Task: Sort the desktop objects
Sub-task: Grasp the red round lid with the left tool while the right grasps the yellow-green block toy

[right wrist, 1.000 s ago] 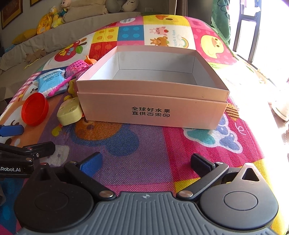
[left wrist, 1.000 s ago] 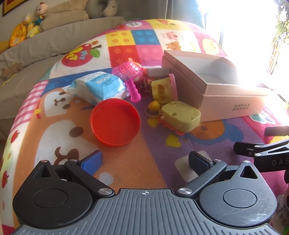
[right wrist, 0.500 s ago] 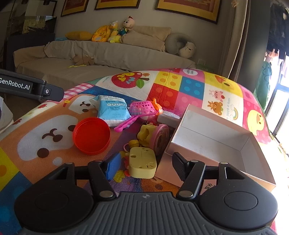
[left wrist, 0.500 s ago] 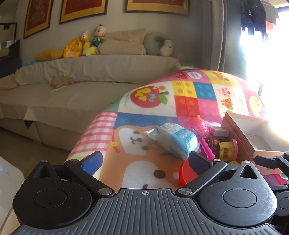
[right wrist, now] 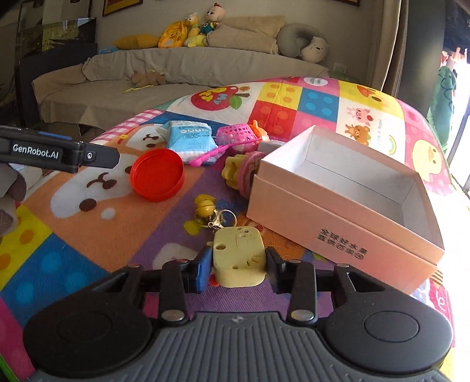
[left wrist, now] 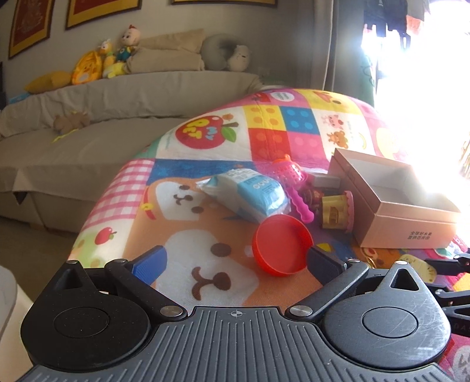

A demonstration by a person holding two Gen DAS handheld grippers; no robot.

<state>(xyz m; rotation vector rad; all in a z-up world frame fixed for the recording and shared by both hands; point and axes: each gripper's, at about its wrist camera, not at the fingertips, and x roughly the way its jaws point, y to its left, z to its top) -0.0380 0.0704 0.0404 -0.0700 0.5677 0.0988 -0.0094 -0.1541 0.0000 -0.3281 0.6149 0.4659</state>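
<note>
A home living room: covered sofa (left wrist: 117,117), plush toys (right wrist: 188,29), framed pictures (left wrist: 100,11).

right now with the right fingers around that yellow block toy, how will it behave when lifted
The yellow block toy looks like rigid moulded plastic, so it should hold its shape between the fingers. It is probably light, being small and seemingly hollow. The keyring and bell attached at its far end will likely dangle and swing, and could snag the cardboard box rim.

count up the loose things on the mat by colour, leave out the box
Red: 1, lid
Blue-white: 1, wipes pack
Pink: 1, net scoop
Yellow: 3, block toy, bell keychain, yellow-pink toy
Total: 6; others half hidden behind.
</note>
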